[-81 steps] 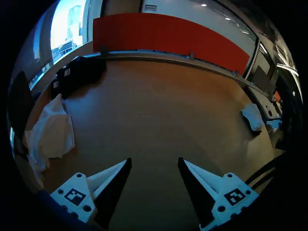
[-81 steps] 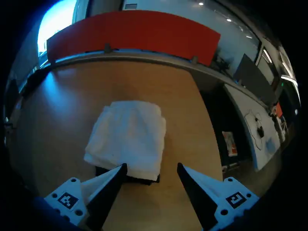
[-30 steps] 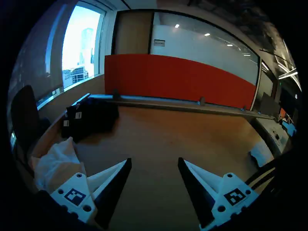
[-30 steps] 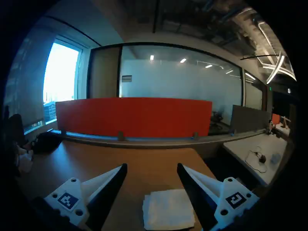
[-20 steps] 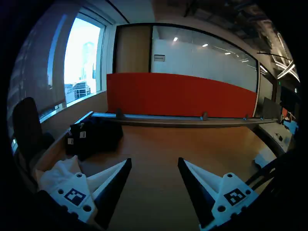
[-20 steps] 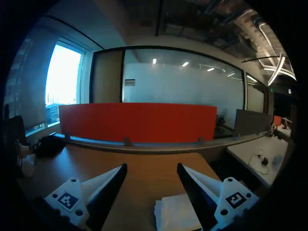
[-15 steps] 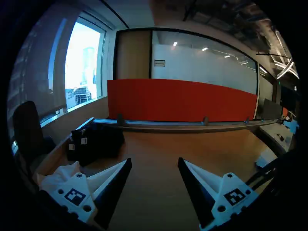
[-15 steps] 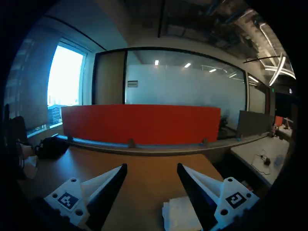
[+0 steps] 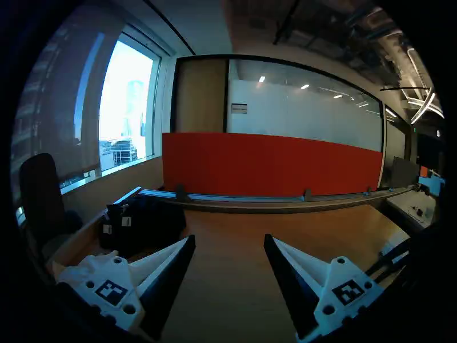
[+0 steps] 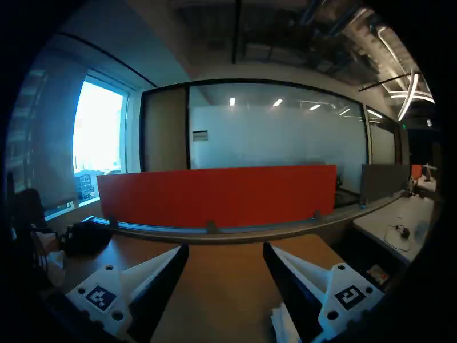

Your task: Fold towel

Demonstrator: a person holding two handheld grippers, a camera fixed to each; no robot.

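Observation:
In the right gripper view my right gripper (image 10: 225, 251) is open and empty above the wooden table (image 10: 228, 297). A corner of the folded white towel (image 10: 280, 323) peeks out low beside the right finger. A crumpled white cloth (image 10: 54, 260) lies at the far left table edge. In the left gripper view my left gripper (image 9: 228, 246) is also open with nothing between its fingers, pointing level across the table (image 9: 240, 268) toward the red partition (image 9: 268, 166).
A black bag (image 9: 143, 226) sits at the table's back left, seen again as the black bag (image 10: 85, 237). A dark chair (image 9: 40, 197) stands by the window. The red partition (image 10: 217, 197) closes the table's far edge. A white desk (image 10: 400, 226) lies to the right.
Both grippers have tilted upward and lifted away from the table. The folded towel has slid almost out of the right gripper view, and the crumpled cloth has dropped behind the left finger.

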